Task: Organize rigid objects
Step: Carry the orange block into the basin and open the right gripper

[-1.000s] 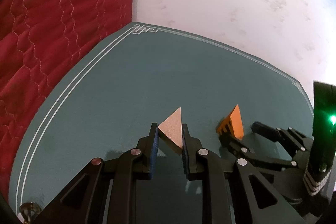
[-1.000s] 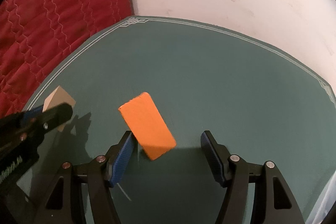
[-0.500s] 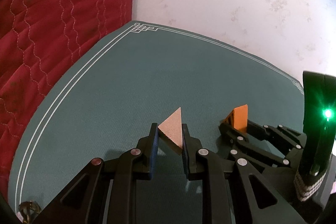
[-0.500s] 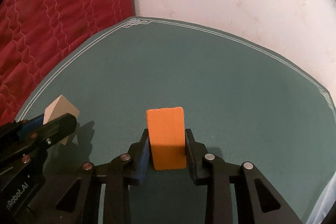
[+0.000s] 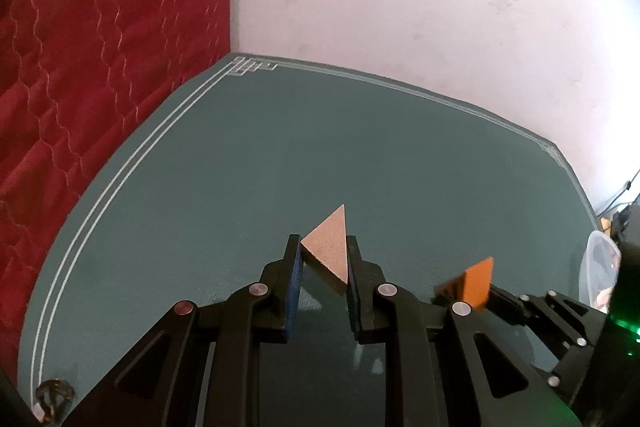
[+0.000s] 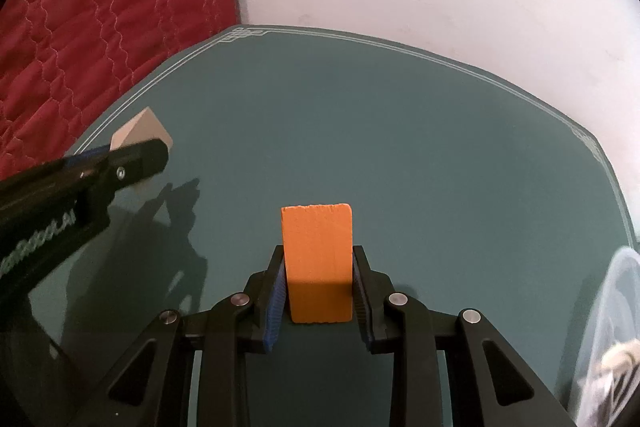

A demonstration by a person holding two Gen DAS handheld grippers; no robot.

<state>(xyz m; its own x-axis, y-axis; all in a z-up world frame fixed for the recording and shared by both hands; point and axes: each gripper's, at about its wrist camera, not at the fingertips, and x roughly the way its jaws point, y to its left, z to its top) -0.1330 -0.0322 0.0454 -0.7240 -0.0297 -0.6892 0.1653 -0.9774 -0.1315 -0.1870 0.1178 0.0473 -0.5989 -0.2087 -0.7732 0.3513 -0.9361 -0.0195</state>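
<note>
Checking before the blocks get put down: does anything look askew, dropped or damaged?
Nothing stands out. The left gripper holds the tan triangular block, the right gripper holds the orange rectangular block squarely, and the green mat lies flat.

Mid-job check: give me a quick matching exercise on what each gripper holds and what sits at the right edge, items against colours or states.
Items:
1. left gripper
2. right gripper
3. clear container
4. mat

States:
A. teal, with pale border lines
B. shut on orange block
C. see-through, at the right edge
D. shut on tan triangular block

Pairs: 1-D, 2-B, 3-C, 4-A
</note>
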